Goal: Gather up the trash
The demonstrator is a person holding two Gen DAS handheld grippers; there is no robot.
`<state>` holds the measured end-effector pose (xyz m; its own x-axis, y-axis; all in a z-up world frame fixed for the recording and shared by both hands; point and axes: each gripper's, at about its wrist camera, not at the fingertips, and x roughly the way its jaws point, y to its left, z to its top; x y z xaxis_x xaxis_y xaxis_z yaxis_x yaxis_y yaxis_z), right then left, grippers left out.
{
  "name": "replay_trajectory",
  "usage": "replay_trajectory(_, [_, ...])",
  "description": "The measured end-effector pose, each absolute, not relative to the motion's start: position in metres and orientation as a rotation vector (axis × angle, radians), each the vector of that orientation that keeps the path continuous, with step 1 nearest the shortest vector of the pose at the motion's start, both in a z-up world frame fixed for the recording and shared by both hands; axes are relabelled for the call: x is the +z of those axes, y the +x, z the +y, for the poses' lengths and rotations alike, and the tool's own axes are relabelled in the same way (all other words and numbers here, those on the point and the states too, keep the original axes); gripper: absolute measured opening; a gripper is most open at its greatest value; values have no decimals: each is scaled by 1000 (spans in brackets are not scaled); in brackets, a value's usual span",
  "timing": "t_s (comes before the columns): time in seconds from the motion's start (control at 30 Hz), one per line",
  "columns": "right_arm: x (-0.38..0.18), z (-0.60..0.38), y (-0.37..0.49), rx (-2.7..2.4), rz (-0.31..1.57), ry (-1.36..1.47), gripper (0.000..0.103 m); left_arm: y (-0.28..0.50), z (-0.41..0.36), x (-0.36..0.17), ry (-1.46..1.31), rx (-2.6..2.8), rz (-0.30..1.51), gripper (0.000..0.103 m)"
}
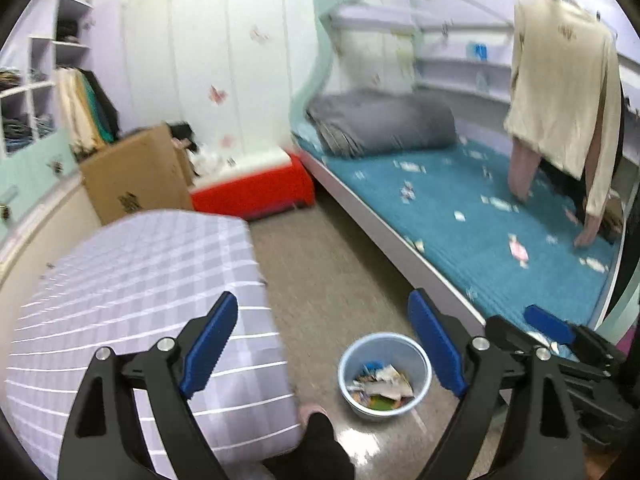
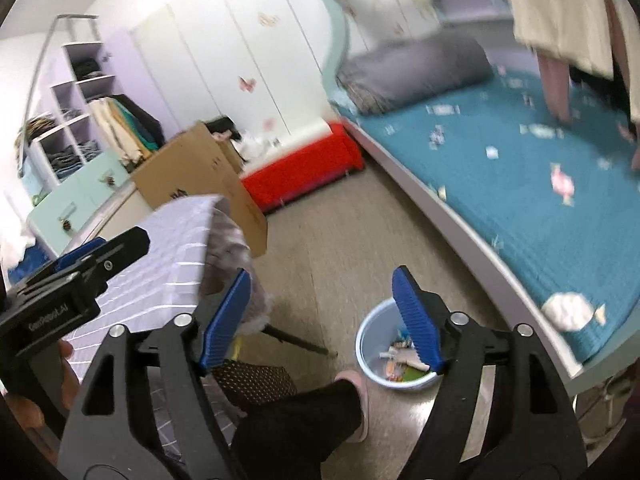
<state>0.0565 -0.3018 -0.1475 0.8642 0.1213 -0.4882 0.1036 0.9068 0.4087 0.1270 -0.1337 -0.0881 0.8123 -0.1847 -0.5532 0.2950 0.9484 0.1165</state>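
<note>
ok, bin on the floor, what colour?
Light blue bin, with mixed trash inside; clearest in the left wrist view.

One light blue waste bin (image 1: 385, 374) stands on the floor, holding a heap of scraps too jumbled to count. There is one bed (image 1: 492, 216) with scraps of litter scattered over its teal cover, blurred beyond a sure count, and one rolled grey blanket (image 1: 380, 122). One cardboard box (image 1: 134, 174), one red box (image 1: 256, 192) and one checked desk (image 1: 140, 292) complete the tally.
</note>
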Motion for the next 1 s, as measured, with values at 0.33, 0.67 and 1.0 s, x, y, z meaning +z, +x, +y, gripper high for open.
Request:
replay_trajectory(0.33, [-72, -259, -19, 46, 309, 307, 85, 45, -70, -21, 146, -149, 377, 96])
replay_trajectory(0.67, [-58, -226, -46, 44, 209, 213, 91, 11, -46, -4, 149, -109, 309, 97])
replay_trajectory(1.0, [-59, -223, -52, 36, 196, 196, 92, 2, -37, -9, 132, -118, 295, 97])
